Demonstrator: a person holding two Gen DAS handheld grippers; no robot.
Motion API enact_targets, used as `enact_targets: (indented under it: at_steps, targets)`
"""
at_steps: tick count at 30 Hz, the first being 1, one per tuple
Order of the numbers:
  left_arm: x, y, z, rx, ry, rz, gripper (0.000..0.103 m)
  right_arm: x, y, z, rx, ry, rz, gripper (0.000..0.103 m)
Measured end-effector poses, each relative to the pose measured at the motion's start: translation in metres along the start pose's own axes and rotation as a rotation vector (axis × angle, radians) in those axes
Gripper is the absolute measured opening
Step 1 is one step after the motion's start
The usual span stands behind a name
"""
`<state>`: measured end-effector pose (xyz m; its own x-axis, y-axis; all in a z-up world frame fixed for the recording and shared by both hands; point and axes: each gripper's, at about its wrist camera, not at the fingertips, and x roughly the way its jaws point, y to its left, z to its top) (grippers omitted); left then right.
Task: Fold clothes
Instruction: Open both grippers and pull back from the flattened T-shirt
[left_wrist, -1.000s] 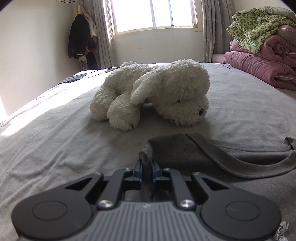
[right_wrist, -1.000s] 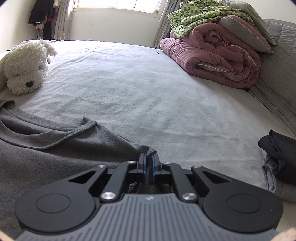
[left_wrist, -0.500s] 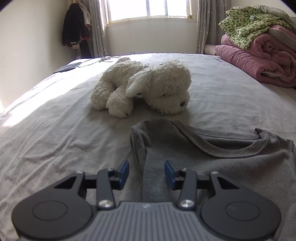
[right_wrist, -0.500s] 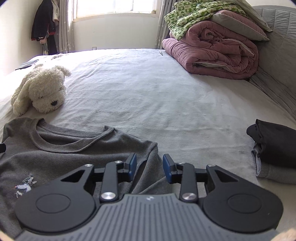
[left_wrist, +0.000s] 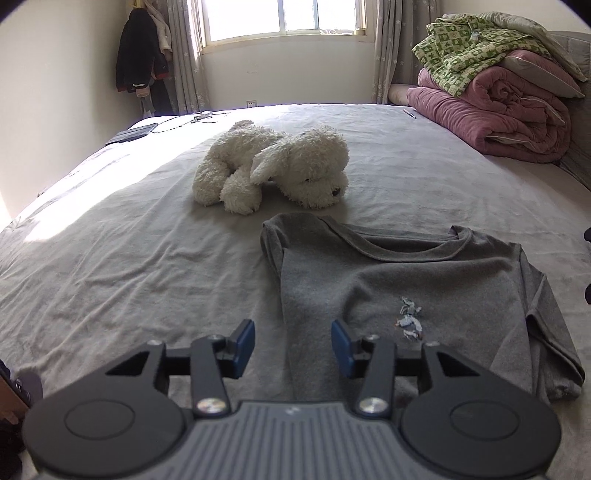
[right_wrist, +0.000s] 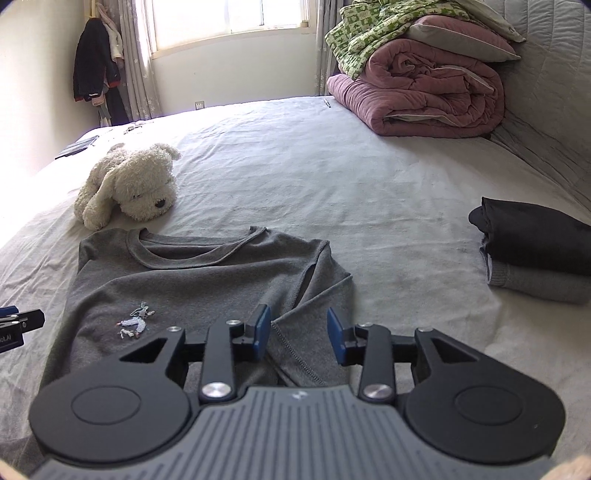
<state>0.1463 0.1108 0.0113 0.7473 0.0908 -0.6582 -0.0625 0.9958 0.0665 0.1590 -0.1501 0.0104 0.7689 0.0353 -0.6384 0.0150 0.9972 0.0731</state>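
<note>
A grey T-shirt (left_wrist: 399, 288) lies flat on the bed, collar toward the window, both sleeves folded in over the body, a small pale print on its chest. My left gripper (left_wrist: 293, 345) hovers open above the shirt's left edge, holding nothing. In the right wrist view the same grey T-shirt (right_wrist: 192, 280) spreads ahead, and my right gripper (right_wrist: 298, 332) stands open over its folded right sleeve, nothing between the blue pads. The left gripper's tip (right_wrist: 14, 325) shows at the far left edge of that view.
A white plush dog (left_wrist: 273, 166) lies just beyond the collar. Folded dark and grey clothes (right_wrist: 535, 247) are stacked at the right. Rolled pink and green quilts (left_wrist: 495, 96) sit at the head of the bed (left_wrist: 110, 258). A dark tablet (left_wrist: 133, 133) rests far left.
Both grippers were shut on the shirt's shoulders a second ago; they let go, opened wider, and pulled back and up. The shirt now lies flat on the bed.
</note>
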Motion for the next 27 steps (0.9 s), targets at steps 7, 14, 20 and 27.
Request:
enact_targets:
  at_steps: [7,14,20,27]
  targets:
    - [-0.033,0.0,-0.023,-0.011,0.01,-0.034,0.051,-0.032,-0.001,-0.024,0.03,0.004,0.04,0.039]
    - [-0.064,-0.002,-0.045,-0.015,0.005,-0.061,0.057,-0.057,-0.002,-0.049,0.063,0.005,0.099,0.041]
    - [-0.076,0.002,-0.068,-0.031,0.009,-0.11,0.065,-0.068,-0.002,-0.072,0.09,0.011,0.158,0.046]
    - [-0.071,0.012,-0.099,-0.011,0.013,-0.189,0.066,-0.059,-0.01,-0.101,0.15,0.062,0.23,0.048]
